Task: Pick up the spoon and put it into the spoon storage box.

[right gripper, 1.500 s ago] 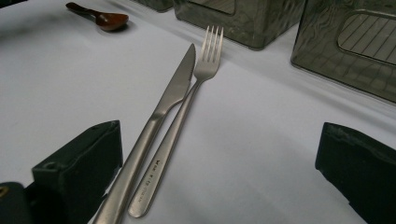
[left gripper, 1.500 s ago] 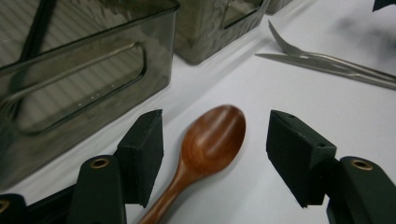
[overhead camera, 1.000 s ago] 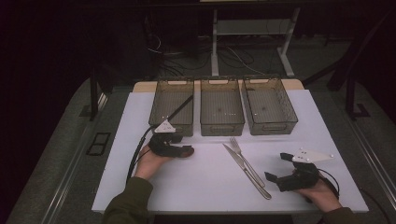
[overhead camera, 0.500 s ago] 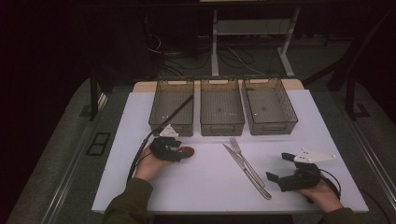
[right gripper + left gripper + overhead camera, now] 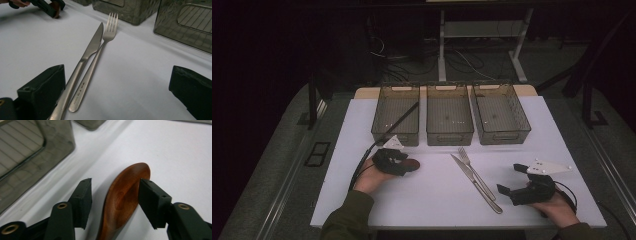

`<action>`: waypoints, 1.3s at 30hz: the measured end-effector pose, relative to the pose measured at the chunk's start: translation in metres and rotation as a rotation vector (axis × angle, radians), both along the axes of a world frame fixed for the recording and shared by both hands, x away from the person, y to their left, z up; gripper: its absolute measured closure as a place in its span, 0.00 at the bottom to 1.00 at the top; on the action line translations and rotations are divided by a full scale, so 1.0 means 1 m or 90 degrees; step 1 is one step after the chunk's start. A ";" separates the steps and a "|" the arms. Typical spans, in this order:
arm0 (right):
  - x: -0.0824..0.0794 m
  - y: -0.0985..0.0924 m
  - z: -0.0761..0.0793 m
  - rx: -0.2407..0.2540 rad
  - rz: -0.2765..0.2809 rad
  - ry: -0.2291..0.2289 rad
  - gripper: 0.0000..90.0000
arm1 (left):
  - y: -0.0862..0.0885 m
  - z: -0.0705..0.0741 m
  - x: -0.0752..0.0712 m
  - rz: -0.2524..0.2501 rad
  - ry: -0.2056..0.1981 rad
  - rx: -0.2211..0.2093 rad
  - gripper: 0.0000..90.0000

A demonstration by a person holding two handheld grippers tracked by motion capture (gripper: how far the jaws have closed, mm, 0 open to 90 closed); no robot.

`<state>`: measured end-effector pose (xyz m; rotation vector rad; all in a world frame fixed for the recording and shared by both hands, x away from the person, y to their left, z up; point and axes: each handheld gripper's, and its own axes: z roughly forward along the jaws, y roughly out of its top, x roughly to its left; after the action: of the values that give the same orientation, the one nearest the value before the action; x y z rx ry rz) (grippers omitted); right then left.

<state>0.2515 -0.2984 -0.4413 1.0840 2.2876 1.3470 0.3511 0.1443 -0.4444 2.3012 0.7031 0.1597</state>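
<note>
Left gripper point(image 5: 404, 162) rests low on the white table point(image 5: 437, 200), in front of the leftmost of three smoke-grey see-through plastic bins point(image 5: 395, 115). Between its fingers point(image 5: 83, 200) lies a reddish-brown wooden spoon point(image 5: 125, 197), bowl end pointing away from the gripper, flat on the table. The fingers have just been closing. In the left gripper view, one finger touches the rim of the spoon bowl; the other stands clear of it with white table showing in the gap, so the spoon is straddled but not clamped.

Right gripper point(image 5: 512, 187) sits near the front right of the table, its fingers point(image 5: 42, 92) spread wide with nothing between them. Just beside it lie a steel table knife point(image 5: 87, 53) and a steel fork point(image 5: 107, 35), side by side and touching along their handles, tips pointing toward the middle bin point(image 5: 449, 117). The right bin point(image 5: 501, 116) stands beyond them. All three bins appear empty.
</note>
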 end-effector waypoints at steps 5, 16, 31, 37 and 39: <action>0.000 0.000 0.000 0.000 0.000 0.000 0.00 | -0.001 0.001 -0.002 -0.022 -0.007 0.015 0.56; 0.000 0.000 0.000 0.000 0.000 0.000 0.00 | -0.001 0.004 -0.007 -0.031 -0.020 0.039 0.67; 0.000 0.000 0.000 -0.001 0.001 0.001 0.00 | -0.004 0.007 -0.011 -0.041 -0.031 0.045 0.82; 0.000 0.000 0.000 -0.001 0.000 0.001 0.00 | -0.004 0.011 -0.012 -0.039 -0.040 0.042 0.88; 0.000 0.000 0.000 -0.001 0.001 0.001 0.00 | -0.004 0.011 -0.012 -0.039 -0.039 0.040 0.90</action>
<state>0.2518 -0.2980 -0.4414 1.0833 2.2912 1.3445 0.3392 0.1404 -0.4330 2.3641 0.6031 0.2264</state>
